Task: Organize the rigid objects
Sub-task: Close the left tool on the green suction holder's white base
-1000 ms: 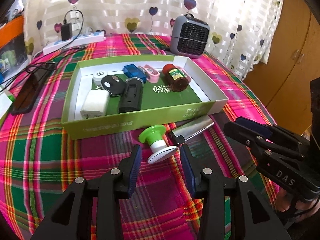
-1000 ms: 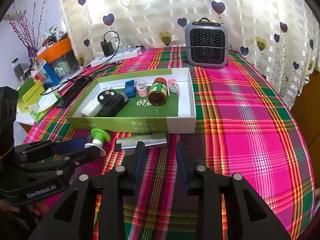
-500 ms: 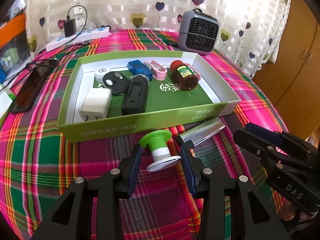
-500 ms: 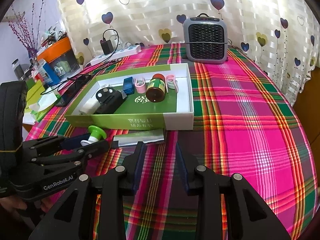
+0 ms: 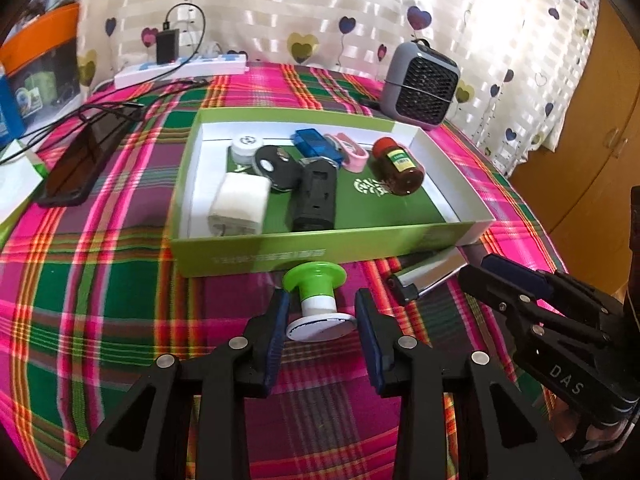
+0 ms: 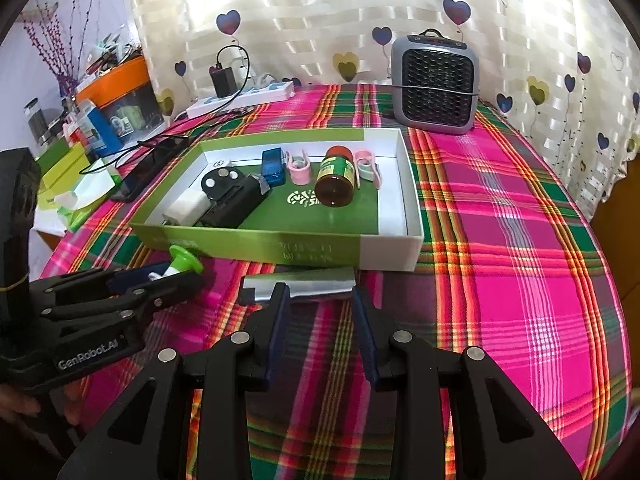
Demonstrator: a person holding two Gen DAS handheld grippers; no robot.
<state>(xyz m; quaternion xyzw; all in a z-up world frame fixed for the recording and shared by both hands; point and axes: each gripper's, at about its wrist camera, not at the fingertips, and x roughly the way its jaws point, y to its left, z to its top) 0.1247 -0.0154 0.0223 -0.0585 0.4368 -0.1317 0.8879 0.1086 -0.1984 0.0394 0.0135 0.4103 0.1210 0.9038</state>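
Taking the green box (image 5: 320,254) as landmark: just in front of its near wall, toward the left, lies the green-and-white spool (image 5: 318,304), tipped over, its axis running from the box toward the camera. The left gripper (image 5: 320,322) straddles it, jaws closing, pads flanking the white flange and seemingly not yet pressing. To the right, beside the same wall, the silver lighter (image 6: 300,286) lies lengthwise along the box. The right gripper (image 6: 320,316) hovers just short of it, jaws parted and empty. The left gripper is nearer the spool; the box wall itself is the obstacle to clear. Inside sit a brown bottle (image 5: 398,166) and black case (image 5: 314,196).
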